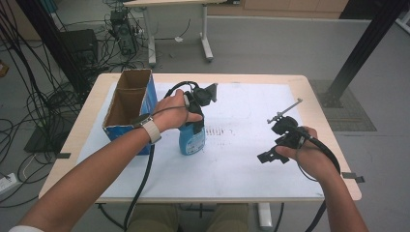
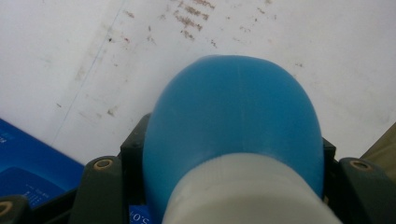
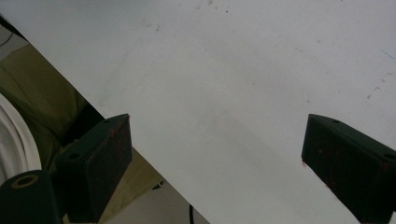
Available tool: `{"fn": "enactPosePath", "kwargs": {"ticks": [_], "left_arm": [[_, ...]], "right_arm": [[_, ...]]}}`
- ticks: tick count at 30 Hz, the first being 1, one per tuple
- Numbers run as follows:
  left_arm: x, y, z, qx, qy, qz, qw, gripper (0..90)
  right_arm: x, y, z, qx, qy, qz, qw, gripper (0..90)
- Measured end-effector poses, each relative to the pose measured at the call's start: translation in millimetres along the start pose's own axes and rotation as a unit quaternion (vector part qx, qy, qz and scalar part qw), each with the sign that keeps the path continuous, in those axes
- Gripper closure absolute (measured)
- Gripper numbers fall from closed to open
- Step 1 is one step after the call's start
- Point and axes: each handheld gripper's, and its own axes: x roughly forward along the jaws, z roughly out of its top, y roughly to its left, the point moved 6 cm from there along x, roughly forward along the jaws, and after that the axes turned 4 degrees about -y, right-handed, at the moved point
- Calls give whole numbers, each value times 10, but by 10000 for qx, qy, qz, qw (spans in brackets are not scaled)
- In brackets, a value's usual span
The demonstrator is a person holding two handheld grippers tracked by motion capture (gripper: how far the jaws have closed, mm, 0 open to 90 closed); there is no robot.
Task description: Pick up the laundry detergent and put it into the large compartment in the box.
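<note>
White sheet [image 1: 251, 159] on wooden table [image 1: 87, 113] (grey floor [image 1: 270, 46], cables [image 1: 29, 101]).

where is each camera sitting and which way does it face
High view: above the person's side, looking forward and down at the table; forearms, left hand-held gripper, right hand-held gripper.
Left gripper view: looks down on the blue bottle between its jaws.
Right gripper view: faces the white sheet; jaws apart.
Shared: bottle, sheet, blue box.
</note>
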Motion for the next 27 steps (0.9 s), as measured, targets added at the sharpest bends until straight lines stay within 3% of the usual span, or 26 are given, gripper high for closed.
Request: {"fn": "enactPosePath", "kwargs": {"ticks": [27], "left_arm": [[-1,6,10,48,23,-12,10000,387]], "right_arm": [[25,-13,-14,29,10,17,10000,86]]}}
